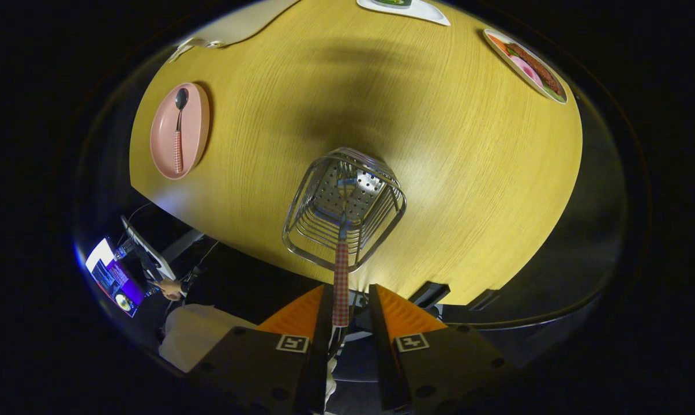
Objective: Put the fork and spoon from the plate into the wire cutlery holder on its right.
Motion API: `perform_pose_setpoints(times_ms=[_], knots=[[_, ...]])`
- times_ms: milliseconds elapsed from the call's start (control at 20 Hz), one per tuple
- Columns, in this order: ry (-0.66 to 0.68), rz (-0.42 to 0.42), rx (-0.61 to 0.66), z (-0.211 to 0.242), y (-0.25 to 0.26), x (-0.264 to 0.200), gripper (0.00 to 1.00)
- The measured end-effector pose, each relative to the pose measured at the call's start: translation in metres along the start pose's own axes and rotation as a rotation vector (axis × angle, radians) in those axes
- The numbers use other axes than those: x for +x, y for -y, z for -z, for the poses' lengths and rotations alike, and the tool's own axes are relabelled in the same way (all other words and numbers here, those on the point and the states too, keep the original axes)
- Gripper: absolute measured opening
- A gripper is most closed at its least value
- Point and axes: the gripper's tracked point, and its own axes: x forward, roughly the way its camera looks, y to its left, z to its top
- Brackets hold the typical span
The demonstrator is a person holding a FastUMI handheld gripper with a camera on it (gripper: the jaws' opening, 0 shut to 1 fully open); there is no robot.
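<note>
Gripper (350, 302) fingers parted, fork (341, 265) handle standing loose between them | fork is resting tines-down in holder (344, 210) | spoon (179, 129) is waiting on plate (194, 132), well apart

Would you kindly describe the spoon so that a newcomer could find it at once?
On the round wooden table, look well beyond the hand-held gripper and its wire cutlery holder to the pink plate. The spoon lies alone on it: dark bowl, checked handle, unlike the fork standing in the holder.
</note>
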Motion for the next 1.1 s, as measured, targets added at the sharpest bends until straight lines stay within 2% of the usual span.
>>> perform_pose_setpoints(times_ms=[150, 200, 350, 750, 900, 1100], knots=[[0.085, -0.037, -0.002, -0.007, -0.01, -0.017, 0.68], [0.111, -0.047, -0.007, -0.009, -0.013, -0.023, 0.86], [0.179, -0.071, -0.009, -0.008, -0.019, -0.041, 1.0], [0.438, -0.141, 0.023, -0.008, -0.041, -0.099, 1.0], [0.532, -0.175, 0.079, -0.013, -0.053, -0.116, 0.99], [0.688, -0.153, 0.114, -0.031, -0.07, -0.123, 0.99]])
